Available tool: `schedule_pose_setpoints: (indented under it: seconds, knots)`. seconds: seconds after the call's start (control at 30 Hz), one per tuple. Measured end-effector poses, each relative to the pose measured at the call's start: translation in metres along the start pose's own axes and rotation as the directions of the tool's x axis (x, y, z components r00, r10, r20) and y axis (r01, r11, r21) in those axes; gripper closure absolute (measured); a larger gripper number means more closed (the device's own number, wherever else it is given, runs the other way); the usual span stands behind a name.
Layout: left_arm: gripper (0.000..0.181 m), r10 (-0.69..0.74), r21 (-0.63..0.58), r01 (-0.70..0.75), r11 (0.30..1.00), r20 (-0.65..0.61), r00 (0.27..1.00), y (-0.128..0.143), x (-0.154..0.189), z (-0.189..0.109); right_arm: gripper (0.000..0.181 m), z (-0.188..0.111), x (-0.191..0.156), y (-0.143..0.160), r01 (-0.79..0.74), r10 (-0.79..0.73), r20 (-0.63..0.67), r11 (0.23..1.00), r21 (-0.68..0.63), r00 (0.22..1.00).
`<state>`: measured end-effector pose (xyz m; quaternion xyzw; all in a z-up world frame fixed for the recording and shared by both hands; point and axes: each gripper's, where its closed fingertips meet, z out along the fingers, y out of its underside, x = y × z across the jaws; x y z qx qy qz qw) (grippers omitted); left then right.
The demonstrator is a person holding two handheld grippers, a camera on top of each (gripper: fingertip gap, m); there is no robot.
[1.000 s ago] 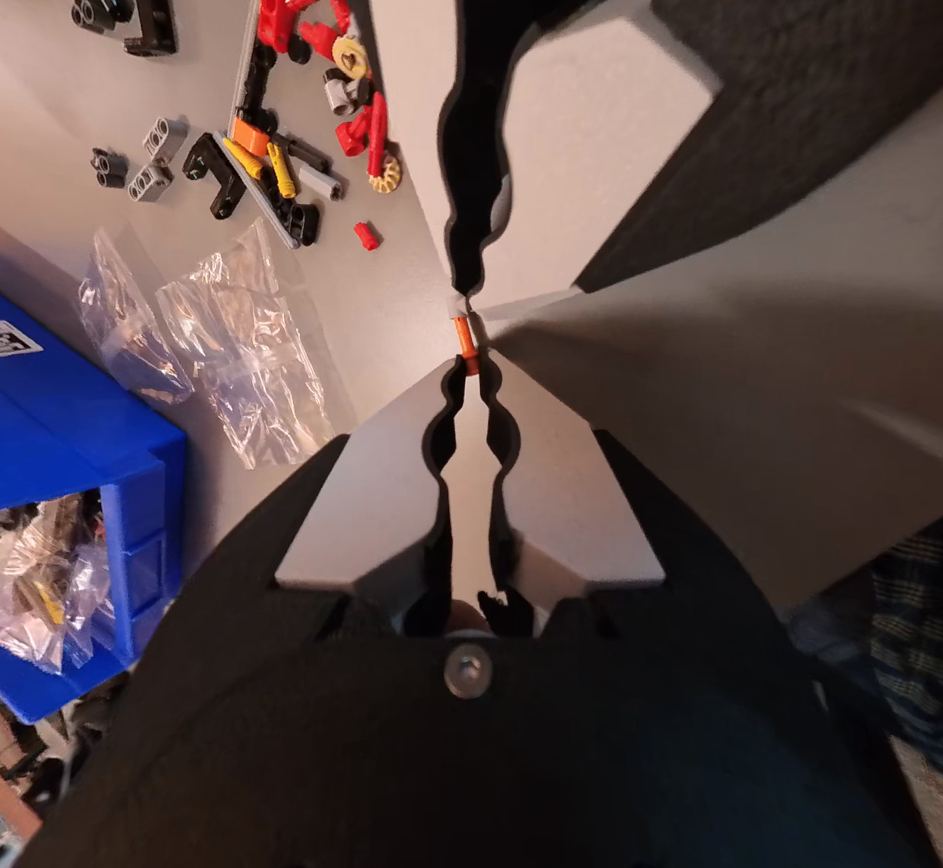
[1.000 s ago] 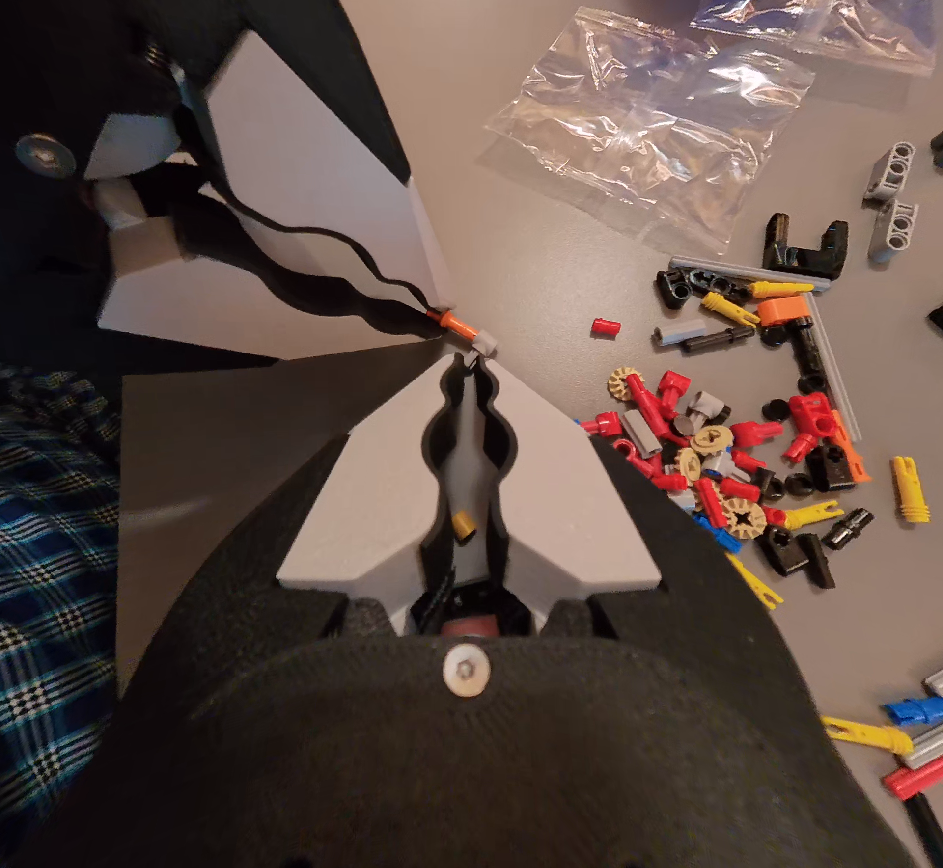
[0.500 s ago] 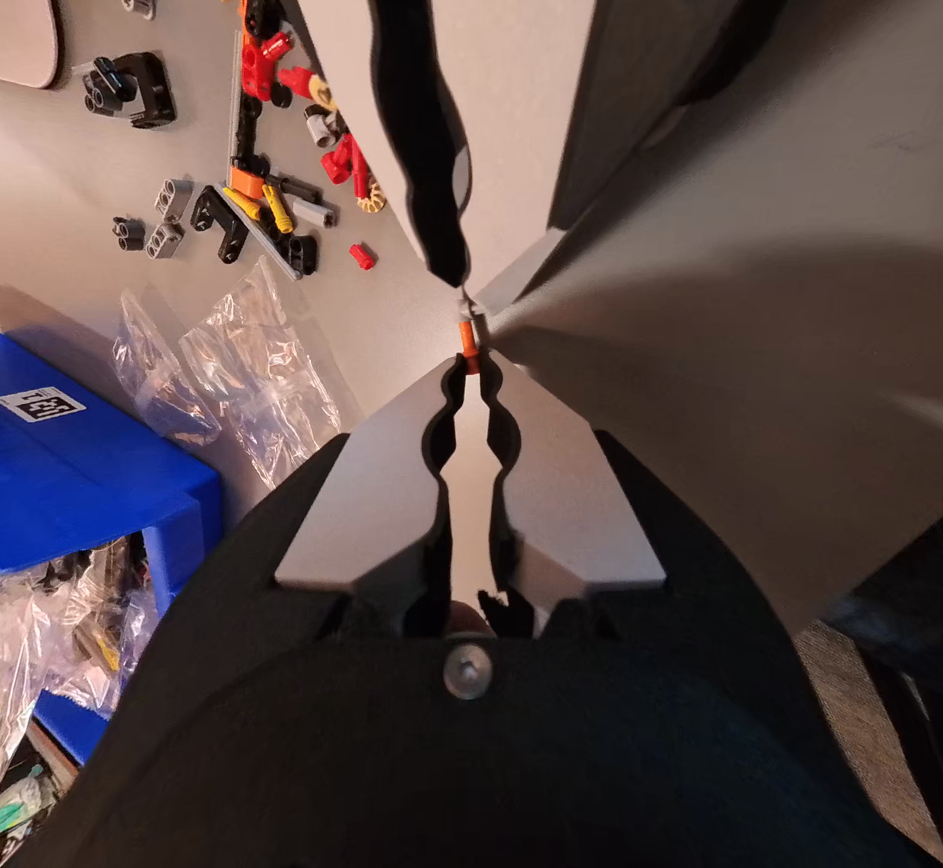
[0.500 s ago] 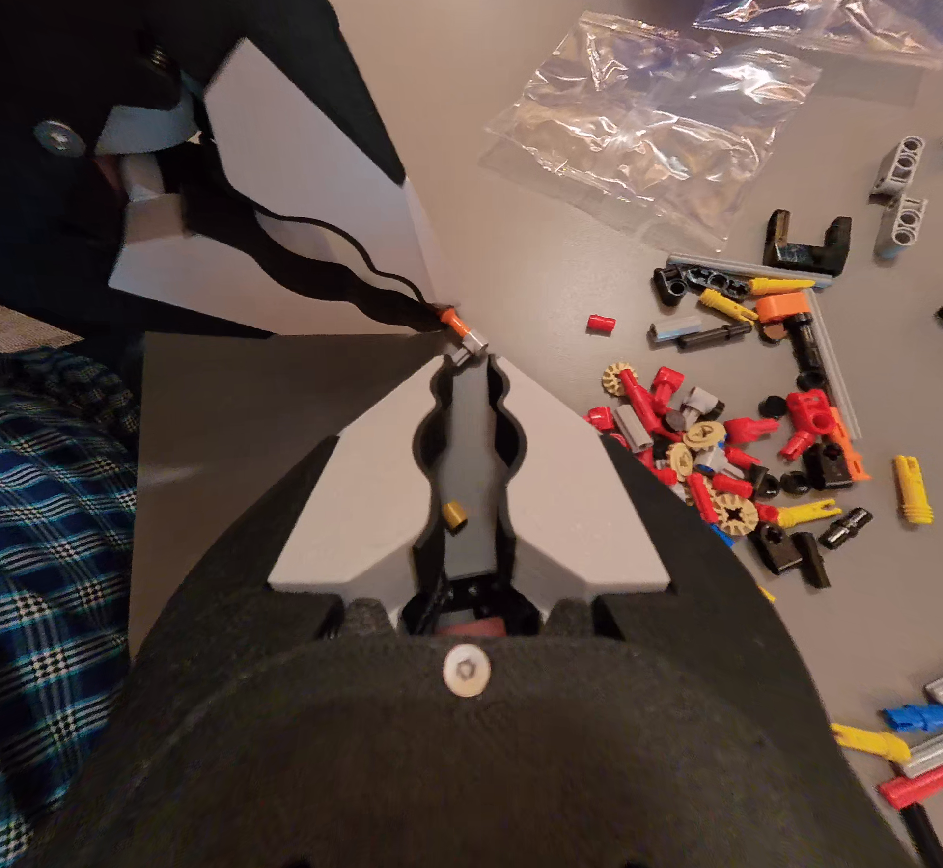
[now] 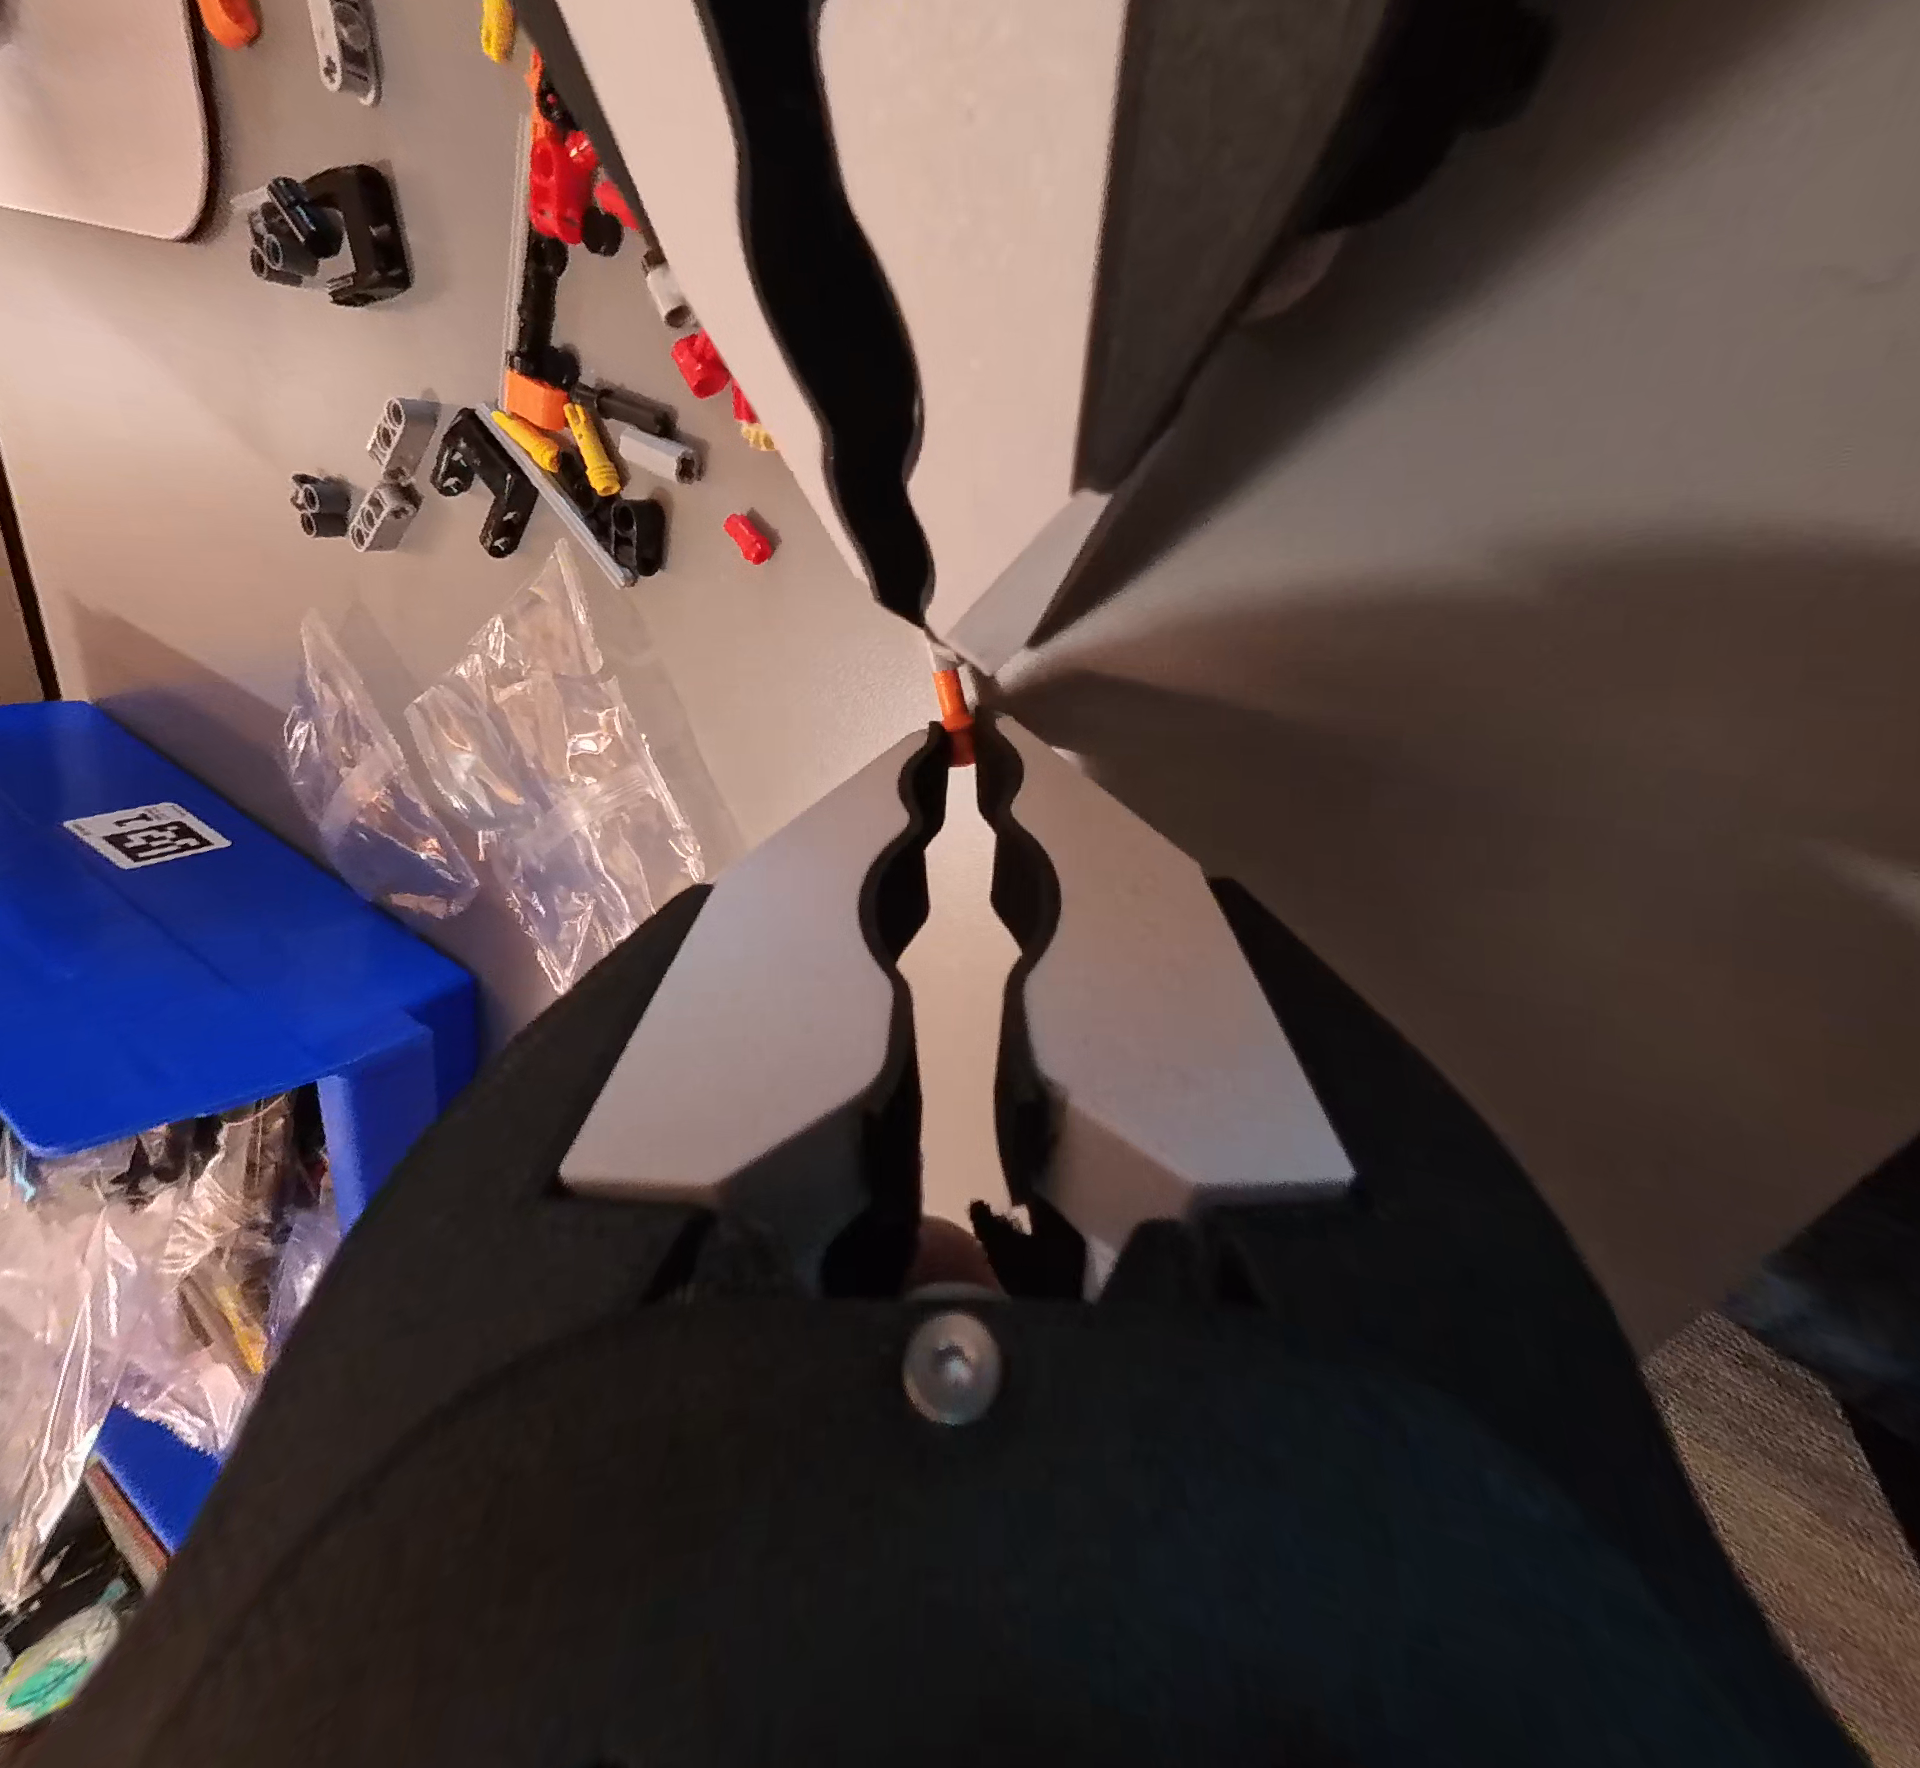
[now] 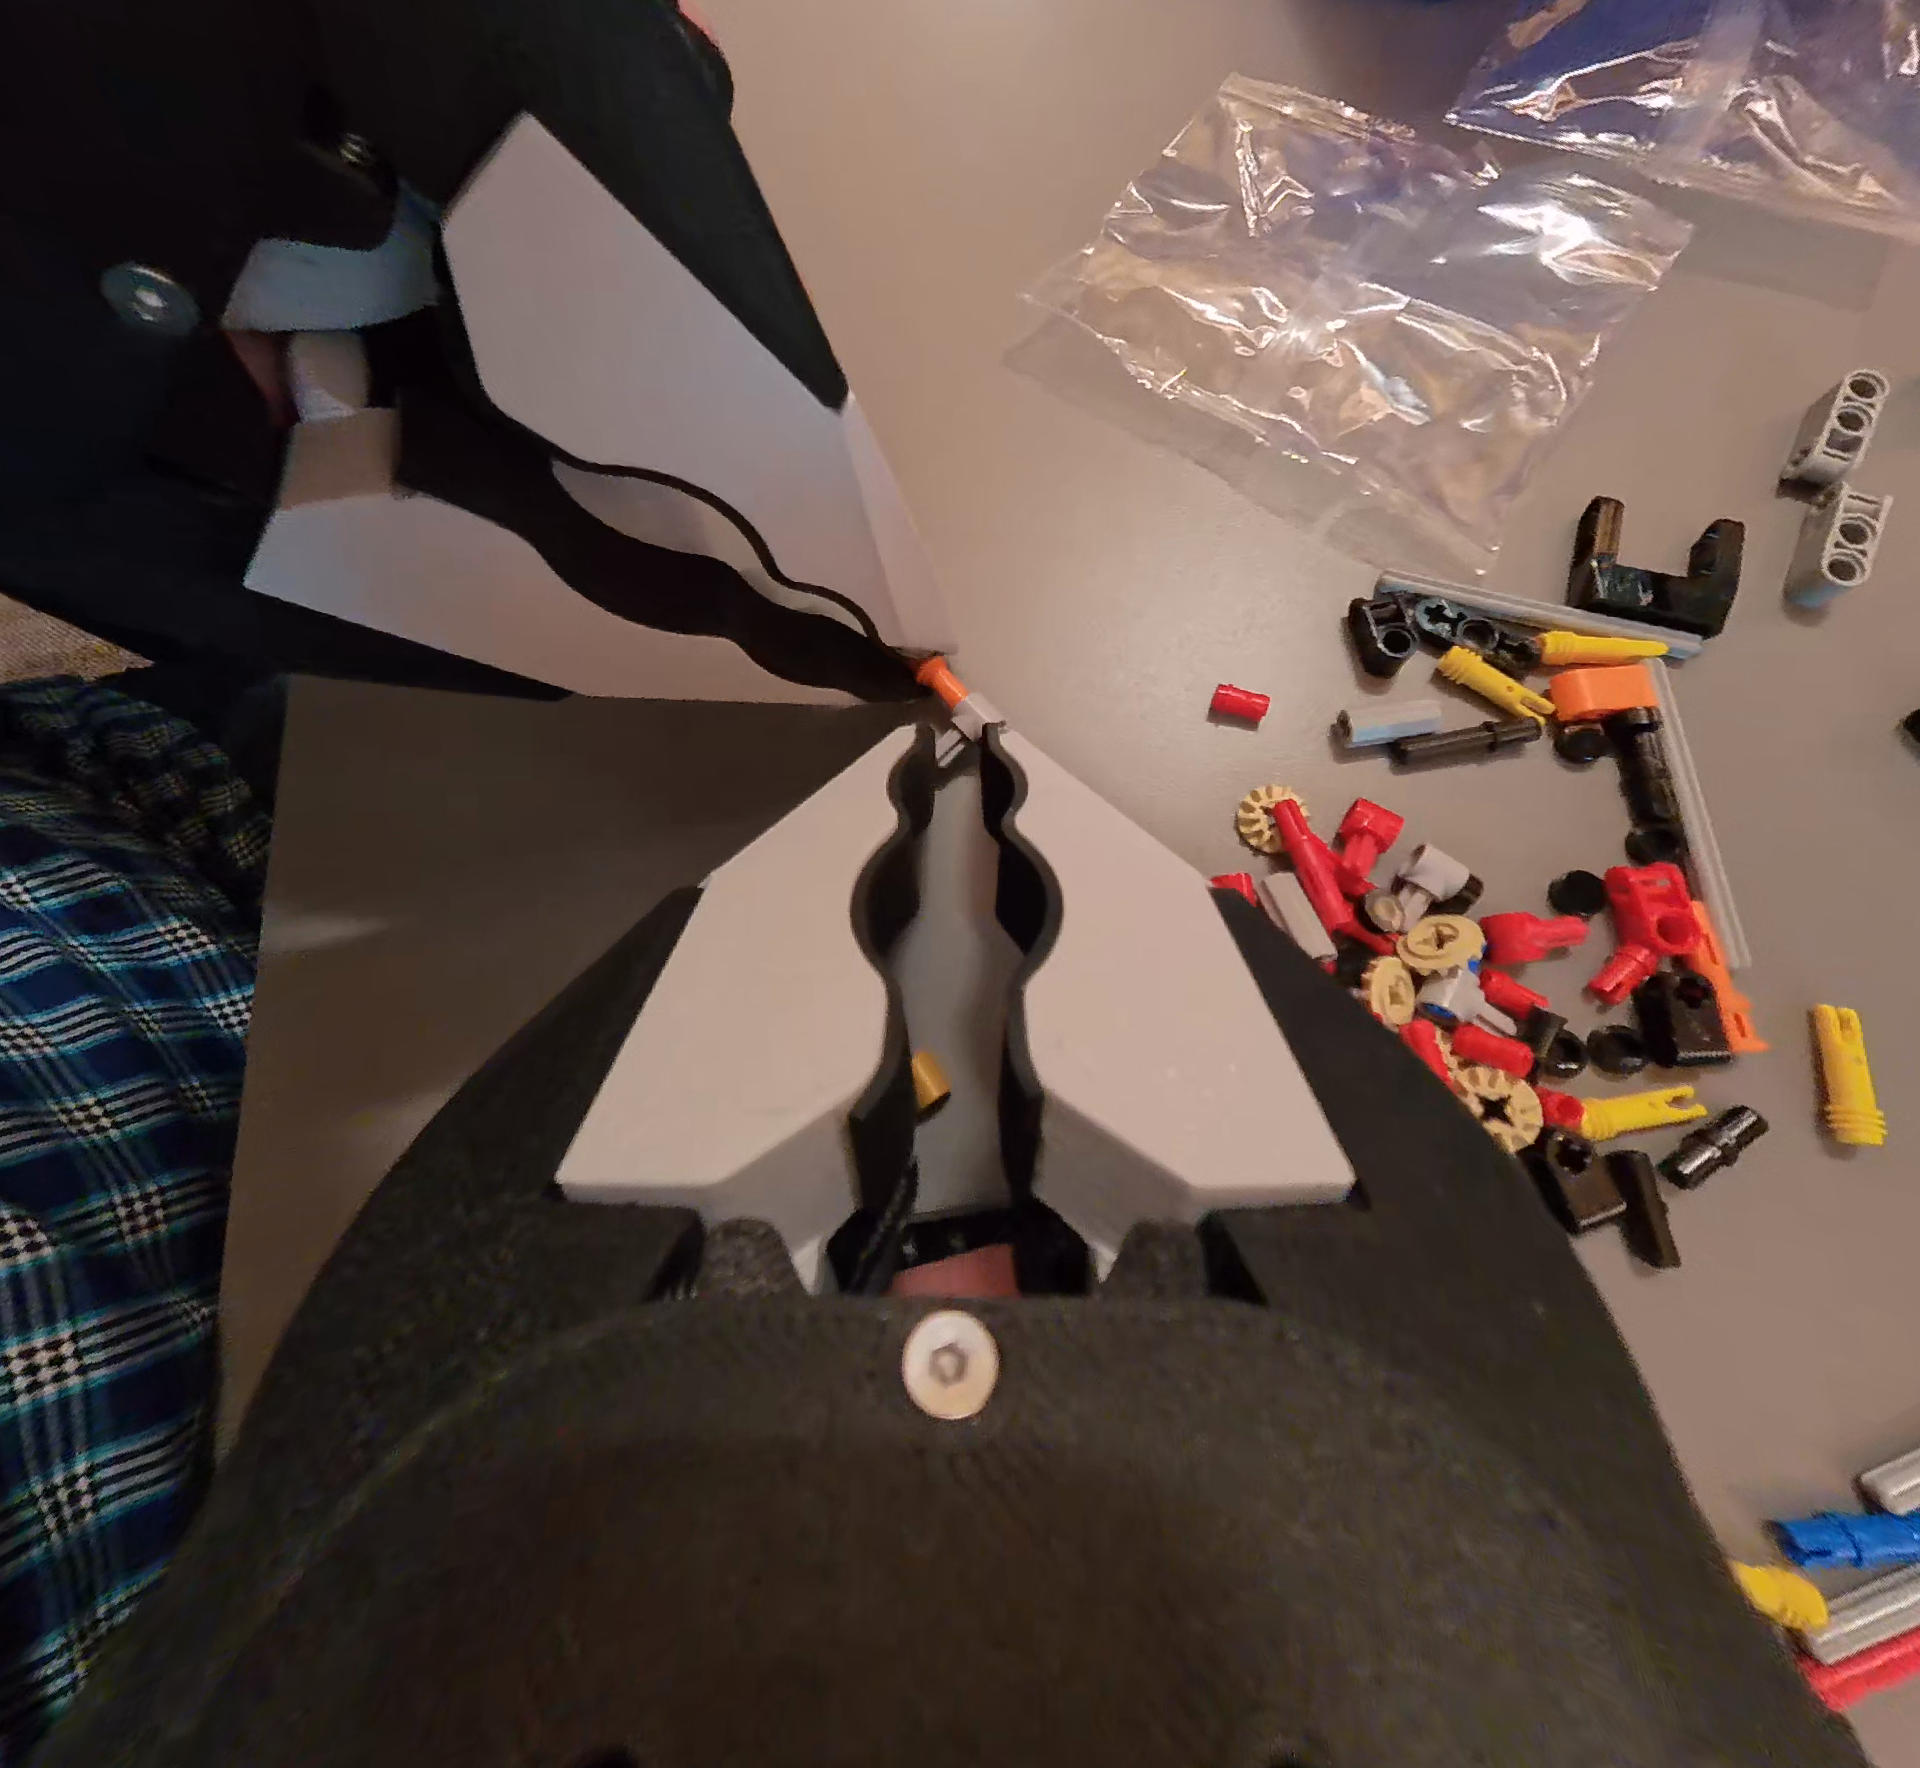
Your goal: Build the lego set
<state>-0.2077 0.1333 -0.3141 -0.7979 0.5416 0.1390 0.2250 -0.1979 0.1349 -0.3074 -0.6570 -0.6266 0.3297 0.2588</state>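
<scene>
My left gripper [image 5: 958,748] is shut on a small orange pin [image 5: 950,700], held in the air above the table. My right gripper [image 6: 961,739] is shut on a small grey piece [image 6: 975,712]. The two grippers meet tip to tip, and the orange pin [image 6: 937,676] is joined end to end with the grey piece [image 5: 940,656]. In the left wrist view the right gripper comes in from above. In the right wrist view the left gripper comes in from the upper left. A small yellow piece [image 6: 928,1080] sits between the right gripper's fingers, farther back.
Loose red, black, yellow, grey and tan pieces [image 6: 1475,949] lie on the grey table [image 6: 1039,108] to the right. Clear plastic bags [image 6: 1340,316] lie beyond them. A blue bin [image 5: 177,939] with bagged parts stands at the left. A plaid sleeve [image 6: 94,991] shows at lower left. The tips of both grippers are at nearly the same place.
Both grippers keep their grip on the joined pieces. The pair has tilted and shifted slightly, so the table and the pieces behind appear moved in both views.
</scene>
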Motion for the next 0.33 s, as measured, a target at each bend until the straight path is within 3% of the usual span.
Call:
schedule_pose_setpoints:
  seconds: [0.17,0.33]
  knots:
    - [0.179,-0.025,0.044,0.025,0.999,0.005,1.0,0.0,-0.0002,-0.0001,0.176,-0.0005,0.0002,-0.0011,-0.027,0.027,0.031,1.0,-0.001,0.999]
    - [0.179,-0.082,0.176,0.085,0.981,-0.022,0.996,-0.0042,0.0015,-0.0002,0.175,-0.0065,0.0029,-0.0026,-0.024,0.023,0.041,0.999,0.031,0.999]
